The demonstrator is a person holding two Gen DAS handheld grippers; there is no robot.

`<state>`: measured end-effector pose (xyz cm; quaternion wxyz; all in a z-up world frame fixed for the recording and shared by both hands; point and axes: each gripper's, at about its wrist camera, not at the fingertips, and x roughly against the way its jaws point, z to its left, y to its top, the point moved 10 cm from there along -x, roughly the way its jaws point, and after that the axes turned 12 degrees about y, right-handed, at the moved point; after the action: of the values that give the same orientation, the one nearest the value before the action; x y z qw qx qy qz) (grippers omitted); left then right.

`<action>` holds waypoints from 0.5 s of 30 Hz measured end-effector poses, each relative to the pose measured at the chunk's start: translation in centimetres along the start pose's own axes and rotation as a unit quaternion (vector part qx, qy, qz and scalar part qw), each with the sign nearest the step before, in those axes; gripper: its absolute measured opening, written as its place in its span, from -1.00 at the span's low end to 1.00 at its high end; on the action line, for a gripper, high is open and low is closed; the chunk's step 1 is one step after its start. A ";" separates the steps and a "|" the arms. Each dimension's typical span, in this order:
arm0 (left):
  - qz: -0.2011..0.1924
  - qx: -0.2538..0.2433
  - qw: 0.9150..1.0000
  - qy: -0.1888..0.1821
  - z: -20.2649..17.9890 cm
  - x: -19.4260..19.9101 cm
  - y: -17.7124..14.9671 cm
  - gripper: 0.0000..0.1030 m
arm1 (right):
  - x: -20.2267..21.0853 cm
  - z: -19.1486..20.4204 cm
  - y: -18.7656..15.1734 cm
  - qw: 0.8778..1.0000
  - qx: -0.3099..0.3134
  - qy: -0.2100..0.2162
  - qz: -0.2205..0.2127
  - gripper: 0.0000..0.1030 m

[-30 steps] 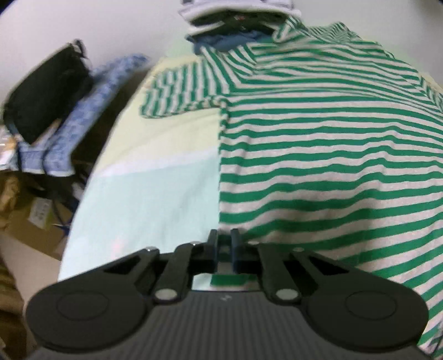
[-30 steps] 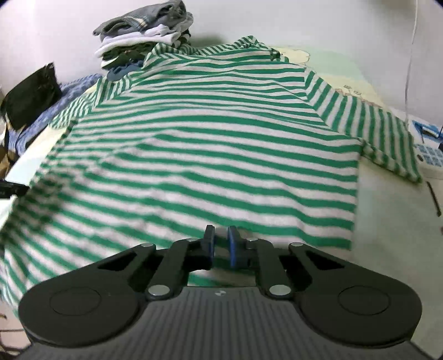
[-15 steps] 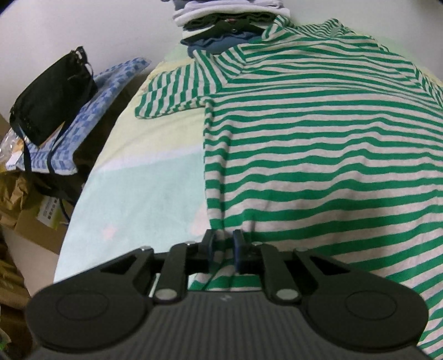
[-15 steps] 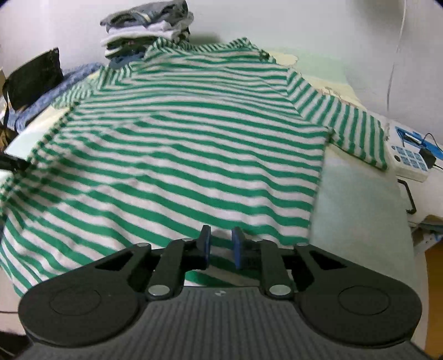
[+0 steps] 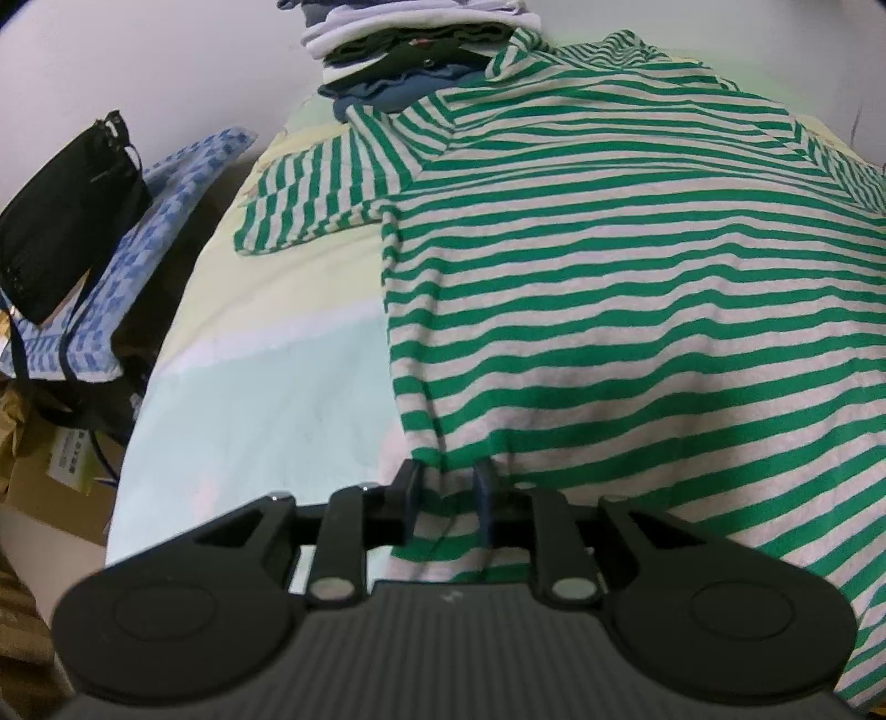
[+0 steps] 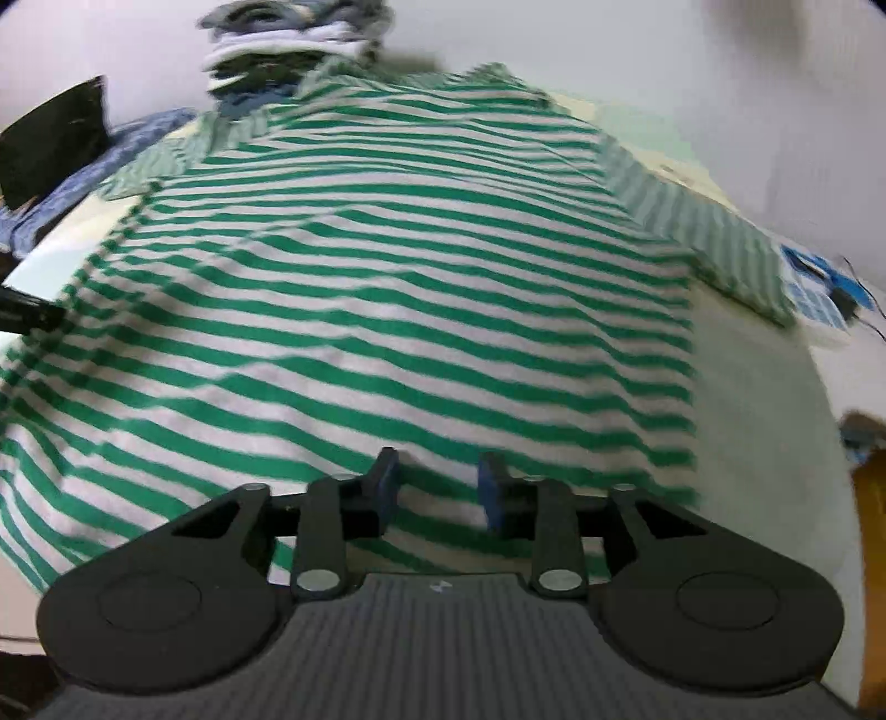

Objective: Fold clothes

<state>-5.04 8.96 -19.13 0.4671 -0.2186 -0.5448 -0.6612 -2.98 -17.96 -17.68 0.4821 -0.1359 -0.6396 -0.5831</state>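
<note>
Though the green-and-white striped cotton shirt lies spread flat on the pastel bed, unfolded, left gripper and right gripper, jaws just opening, stand slack over its near hem.

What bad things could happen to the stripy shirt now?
The left gripper and right gripper have just been opening at the striped shirt's bottom hem, so the hem may settle wrinkled. The shirt's collar lies against the stack of folded clothes; folding it later might knock that pile.
</note>
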 end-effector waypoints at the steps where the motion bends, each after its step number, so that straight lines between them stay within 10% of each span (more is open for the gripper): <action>1: -0.002 -0.002 1.000 -0.001 0.0 0.0 0.0 -0.60 | 0.4 -0.7 -0.3 1.000 -0.009 -0.007 0.001 -0.28; 11: -0.002 -0.003 1.000 0.001 1.0 -0.7 0.4 0.00 | 1.5 -1.9 -1.8 0.998 -0.027 -0.056 -0.012 -0.23; 15: 0.002 0.001 1.000 -0.007 1.7 -0.4 -0.2 -0.06 | 1.5 -2.4 -1.6 0.999 -0.025 -0.042 -0.010 -0.23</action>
<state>-5.36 10.69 -19.04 0.4645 -0.2241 -0.5483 -0.6583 -3.82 -21.11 -17.87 0.4451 -0.1658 -0.6458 -0.5978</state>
